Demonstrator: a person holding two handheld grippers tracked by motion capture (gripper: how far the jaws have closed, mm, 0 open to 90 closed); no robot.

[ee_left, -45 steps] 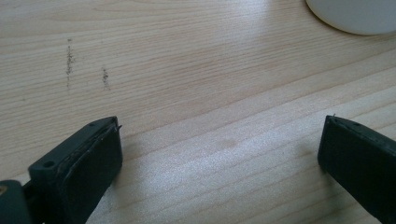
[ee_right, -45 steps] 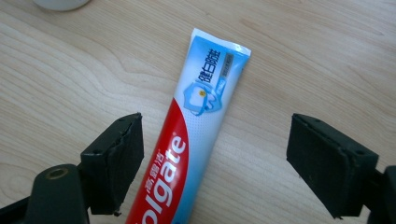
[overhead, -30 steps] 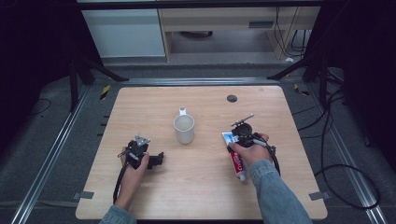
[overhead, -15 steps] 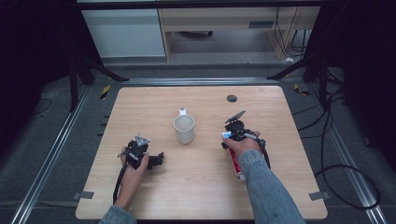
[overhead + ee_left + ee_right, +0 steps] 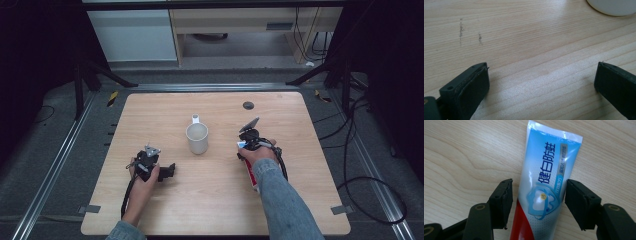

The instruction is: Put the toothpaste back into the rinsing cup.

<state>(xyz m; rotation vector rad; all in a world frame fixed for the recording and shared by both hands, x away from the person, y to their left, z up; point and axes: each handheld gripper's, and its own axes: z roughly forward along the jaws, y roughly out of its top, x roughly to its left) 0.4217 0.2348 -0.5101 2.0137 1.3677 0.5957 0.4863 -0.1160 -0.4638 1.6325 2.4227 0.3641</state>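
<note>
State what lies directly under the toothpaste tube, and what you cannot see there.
The toothpaste tube lies flat on the wooden table, between the right gripper's fingers, whose jaws have just been closing. The tube's underside and the wood beneath it are covered.

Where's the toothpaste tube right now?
The toothpaste tube lies flat on the wooden table, right of the white mug in the high view, between the right gripper's closing jaws.

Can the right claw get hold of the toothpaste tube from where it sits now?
Probably yes. The right claw already straddles the toothpaste tube, which lies flat on the table. Its jaws have just been closing, a small gap remains on each side, and nothing lies between them and the tube.
</note>
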